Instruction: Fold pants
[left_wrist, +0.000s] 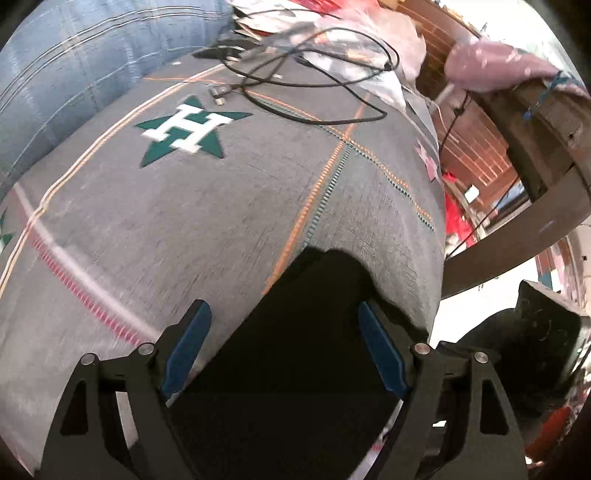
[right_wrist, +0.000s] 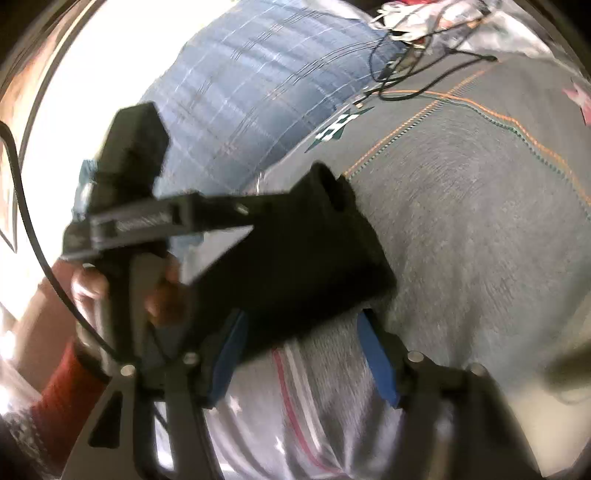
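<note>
Both tools are wide open with the black pants between their blue fingers, not clamped: left tool (left_wrist: 284, 345), right tool (right_wrist: 303, 352). The pants (left_wrist: 314, 332) lie on a grey bedspread (left_wrist: 221, 206), near its right edge, cables (left_wrist: 314, 66) further back.

grey star-logo blanket (left_wrist: 229, 206) | black cables (left_wrist: 317, 66) | blue plaid fabric (left_wrist: 74, 62)

place: lived-in home bedroom | under me: grey bedspread with green star-and-H emblem (left_wrist: 184, 129) | beside it: blue plaid pillow (left_wrist: 74, 62) | clutter: tangled black cables (left_wrist: 314, 70), brick wall (left_wrist: 476, 147) behind
</note>
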